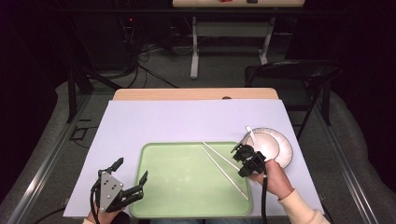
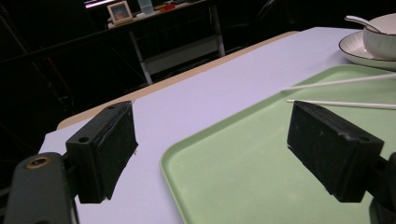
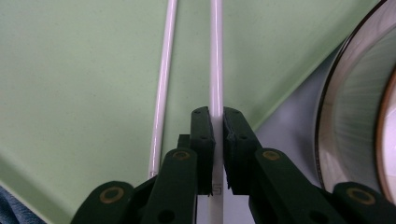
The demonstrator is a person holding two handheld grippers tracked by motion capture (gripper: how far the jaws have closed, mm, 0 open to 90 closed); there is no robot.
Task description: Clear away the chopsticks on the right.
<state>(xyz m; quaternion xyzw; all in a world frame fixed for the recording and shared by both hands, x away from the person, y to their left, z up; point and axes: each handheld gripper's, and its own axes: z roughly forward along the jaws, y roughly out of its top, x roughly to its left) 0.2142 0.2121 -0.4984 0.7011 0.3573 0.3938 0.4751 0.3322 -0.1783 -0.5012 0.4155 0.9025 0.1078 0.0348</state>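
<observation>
From above, the right gripper (image 1: 242,158) is low over the right edge of the green tray (image 1: 177,186). Two white chopsticks (image 1: 224,170) lie side by side on the tray, just left of this gripper. A plate (image 1: 285,154) with a bowl (image 1: 264,143) and spoon (image 1: 252,135) sits close on its other side. The left gripper (image 1: 130,179) waits at the tray's near left corner, well apart from the sticks.

In the left gripper view, the jaws are wide open with nothing between them. The tray's corner (image 2: 196,154) lies between them, and the chopsticks (image 2: 336,103) are far ahead, past the right jaw.

In the right gripper view, the jaws are closed on one chopstick (image 3: 216,56). It runs straight out from between the tips. The other chopstick (image 3: 163,79) lies just left of the left jaw, not held.

To do this well, I think the hand should keep squeezing and move gently, so the thin stick cannot slip or spin. It should stay away from the plate (image 3: 336,116) on the right.
</observation>
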